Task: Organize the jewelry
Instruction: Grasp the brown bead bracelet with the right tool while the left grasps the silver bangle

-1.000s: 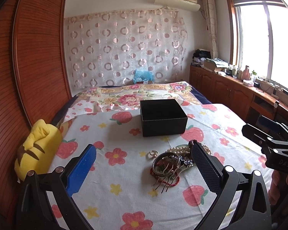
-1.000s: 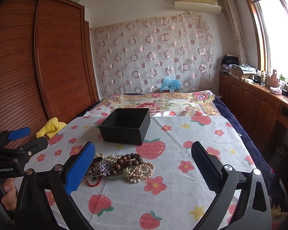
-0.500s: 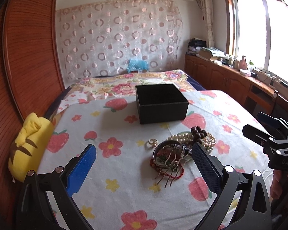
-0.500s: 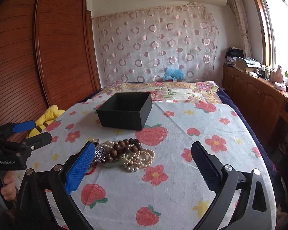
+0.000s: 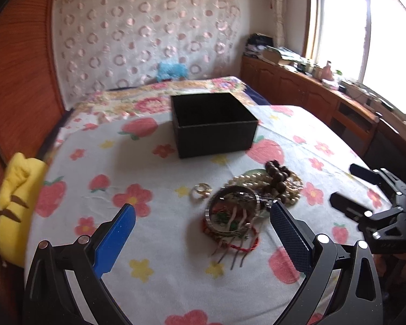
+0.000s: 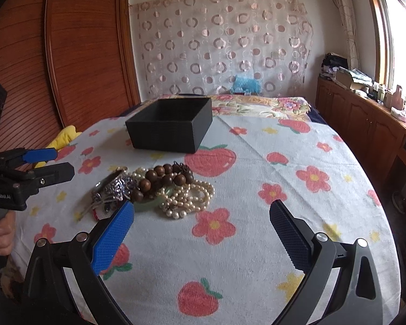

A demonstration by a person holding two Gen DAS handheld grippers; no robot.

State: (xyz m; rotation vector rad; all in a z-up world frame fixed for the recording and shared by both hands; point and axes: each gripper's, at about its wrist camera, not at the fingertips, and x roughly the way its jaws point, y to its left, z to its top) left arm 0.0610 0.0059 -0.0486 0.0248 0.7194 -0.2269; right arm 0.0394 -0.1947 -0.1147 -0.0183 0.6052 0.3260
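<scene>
Half the green bangle (image 6: 149,204) hidden, beads (image 6: 159,180) overlapping

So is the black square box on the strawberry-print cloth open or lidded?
Open: the black square box has no lid and its dark inner walls show. Its floor is hidden in both views, so whether it is empty cannot be told.

Jewelry heap (image 5: 250,197) (pearls, brown beads, silver bangle) on bedspread; gold ring (image 5: 201,188) beside; black box (image 5: 213,124) open, upright
</scene>
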